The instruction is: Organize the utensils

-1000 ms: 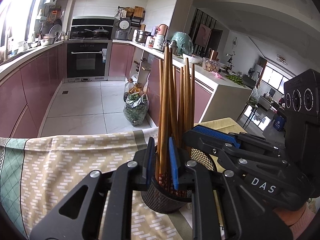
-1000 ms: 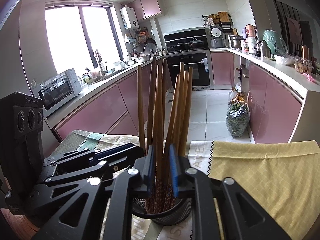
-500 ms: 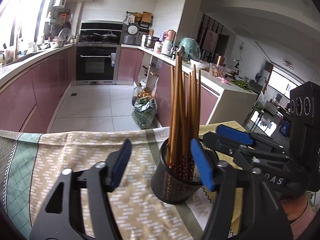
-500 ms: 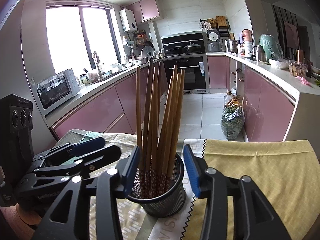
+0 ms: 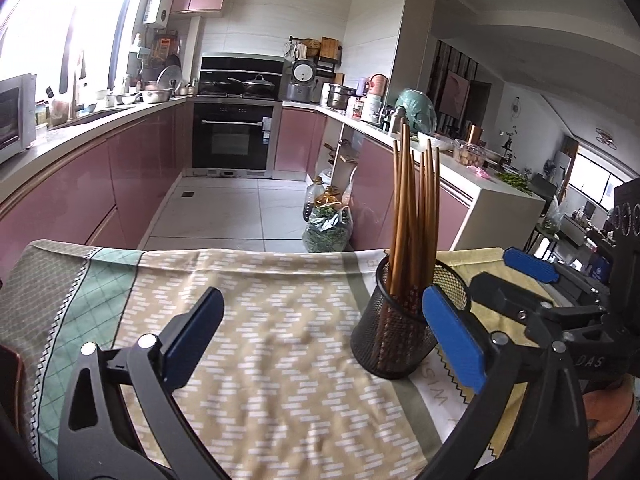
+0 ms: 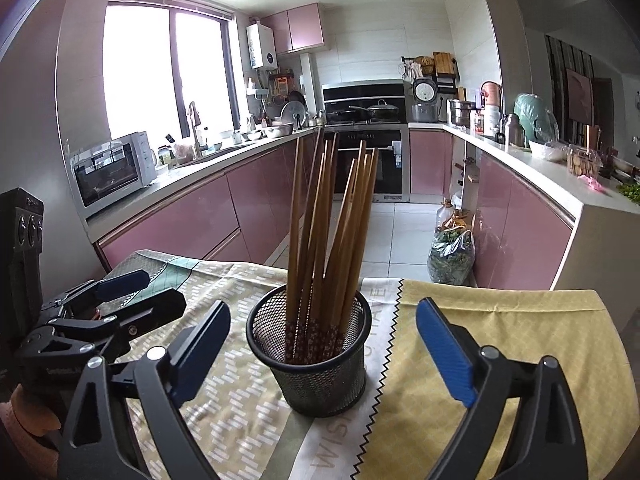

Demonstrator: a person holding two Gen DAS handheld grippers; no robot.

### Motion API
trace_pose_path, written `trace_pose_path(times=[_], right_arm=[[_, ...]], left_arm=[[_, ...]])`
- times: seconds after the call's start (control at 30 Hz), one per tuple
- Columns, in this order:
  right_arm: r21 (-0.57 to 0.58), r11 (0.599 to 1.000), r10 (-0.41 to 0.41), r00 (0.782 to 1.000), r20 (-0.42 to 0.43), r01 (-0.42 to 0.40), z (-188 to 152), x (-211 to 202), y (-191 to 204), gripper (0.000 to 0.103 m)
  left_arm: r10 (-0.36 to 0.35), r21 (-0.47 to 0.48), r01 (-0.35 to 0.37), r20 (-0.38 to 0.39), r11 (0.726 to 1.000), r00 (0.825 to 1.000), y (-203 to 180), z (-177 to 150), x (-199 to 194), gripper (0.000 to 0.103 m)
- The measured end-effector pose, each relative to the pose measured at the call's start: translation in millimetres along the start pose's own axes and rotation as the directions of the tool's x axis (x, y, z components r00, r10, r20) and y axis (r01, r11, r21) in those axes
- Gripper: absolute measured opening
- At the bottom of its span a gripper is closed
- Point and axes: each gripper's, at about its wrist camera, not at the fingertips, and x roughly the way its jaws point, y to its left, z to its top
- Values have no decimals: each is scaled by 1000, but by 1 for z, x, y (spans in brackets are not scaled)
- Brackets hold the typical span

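A black mesh cup [image 6: 308,364] stands upright on the table and holds several brown wooden chopsticks [image 6: 326,240] with patterned lower ends. My right gripper [image 6: 324,340] is open and empty, one blue pad on each side of the cup, not touching it. My left gripper [image 5: 320,332] is open and empty, pulled back left of the cup [image 5: 394,340]; its right pad [image 5: 454,340] overlaps the cup's near side. The chopsticks [image 5: 414,216] stand above the rim. The left gripper shows at the left of the right wrist view [image 6: 120,292].
The table carries a beige patterned cloth [image 5: 280,340] with a green band and a yellow cloth [image 6: 500,340] on the right. Its far edge drops to the kitchen floor. Pink cabinets, an oven [image 6: 364,160] and a vegetable bag [image 6: 450,256] lie beyond.
Both grippers were shut on chopsticks standing in the cup a second ago. Both have opened wide and drawn back. The chopsticks stay in the cup.
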Motion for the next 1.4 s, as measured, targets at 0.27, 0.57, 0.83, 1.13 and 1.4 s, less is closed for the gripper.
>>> trace_pose_path(times=[0.27, 0.57, 0.83, 1.13, 1.4], right_arm=[[-1, 1000, -21, 999, 33, 21, -10, -13, 14, 97], [-34, 999, -27, 991, 130, 32, -16, -40, 42, 97], [-58, 998, -27, 979, 203, 39, -18, -56, 58, 97], [-46, 998, -21, 976, 218, 32, -18, -61, 62, 97], [-42, 999, -22, 972, 232, 33, -18, -65, 62, 97]], left_arm=[[64, -1, -64, 52, 998, 997, 0, -8, -27, 98], [116, -2, -117, 148, 993, 982, -1, -15, -64, 98], [147, -1, -151, 220, 989, 964, 1, -15, -92, 98], [164, 12, -173, 259, 985, 952, -2, -19, -114, 98], [168, 18, -180, 275, 984, 947, -5, -20, -125, 98]])
